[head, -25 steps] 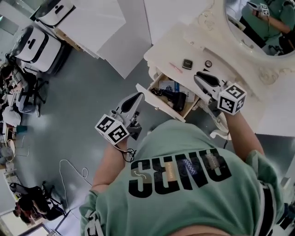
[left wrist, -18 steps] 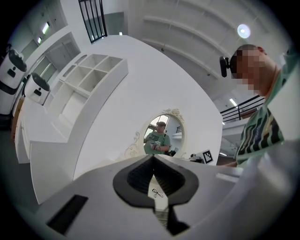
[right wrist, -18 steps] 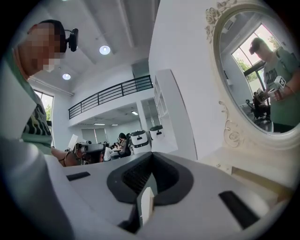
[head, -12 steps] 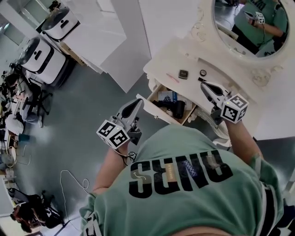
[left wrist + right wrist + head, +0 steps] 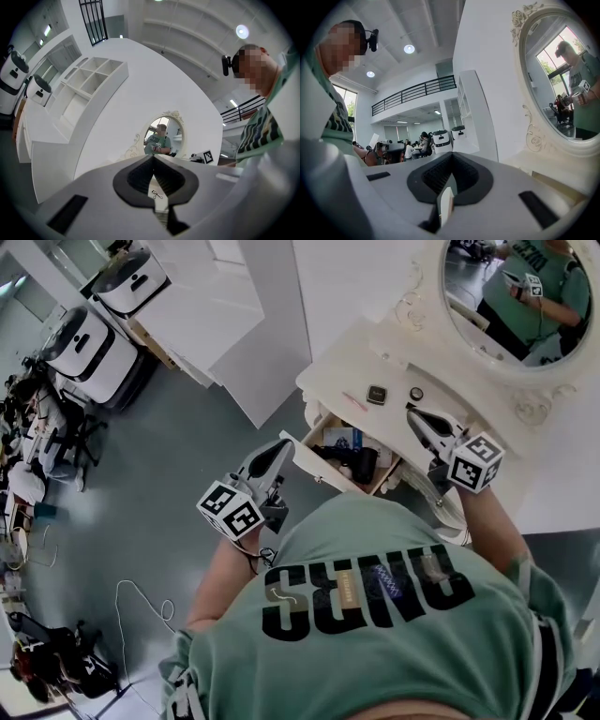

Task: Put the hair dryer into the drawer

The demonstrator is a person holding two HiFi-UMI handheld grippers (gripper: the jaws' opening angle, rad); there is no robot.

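The black hair dryer (image 5: pixel 354 459) lies inside the open drawer (image 5: pixel 318 462) of the white dressing table (image 5: pixel 405 357), among a few other small items. My left gripper (image 5: pixel 283 447) hovers just left of the drawer's front, its jaws shut and empty. My right gripper (image 5: pixel 413 412) is held above the drawer's right end, over the tabletop edge, also shut with nothing in it. In the left gripper view the left gripper (image 5: pixel 153 157) points at the mirror. In the right gripper view the right gripper (image 5: pixel 452 154) points level across the room.
A small dark square case (image 5: pixel 377 394), a small round item (image 5: pixel 416 394) and a thin pink stick (image 5: pixel 354 401) lie on the tabletop. The oval mirror (image 5: pixel 517 298) stands behind them. Two white machines (image 5: pixel 82 341) stand on the grey floor at far left.
Both grippers have lifted a little up and away from the open drawer. The hair dryer has stayed in the drawer.
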